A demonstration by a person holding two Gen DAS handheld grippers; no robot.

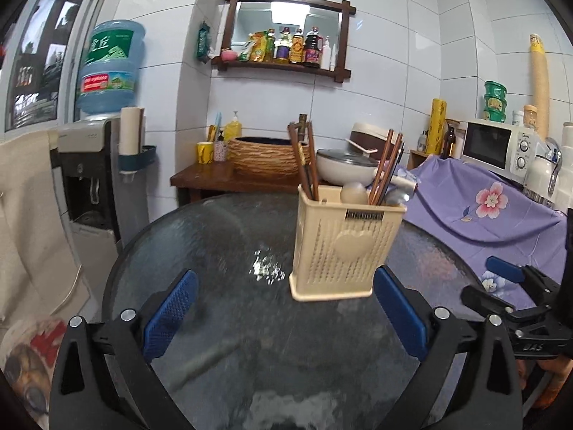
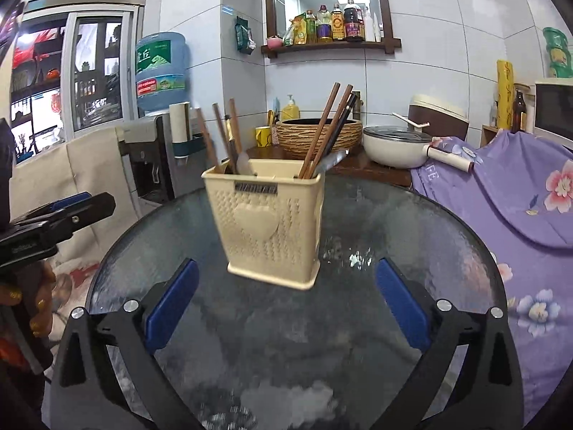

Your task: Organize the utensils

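Two blue-padded fingers of the left gripper [image 1: 284, 302] spread wide in the left wrist view and hold nothing; the right finger's tip stands just beside the lower right corner of the cream perforated plastic utensil holder [image 1: 342, 247]. That holder, with a raised heart on its front and a small dark label too blurred to read, stands upright on the round textured glass table [image 1: 200, 236]. Brown wooden chopsticks [image 1: 304, 159] rise from its left compartment, more chopsticks and rounded spoon handles from the right. At three o'clock the right gripper [image 1: 508, 279] enters, level over the table edge. At ten o'clock a blue water jug [image 1: 109, 68] bears Chinese characters; the white microwave [image 1: 496, 147] sits at two o'clock.

In the right wrist view, the right gripper [image 2: 286, 302] is likewise wide apart and empty, its fingers just short of the holder [image 2: 266, 225], which stands at twelve o'clock. At nine o'clock the left gripper [image 2: 71, 211] reaches in. A purple floral cloth [image 2: 519, 208] drapes at three o'clock.
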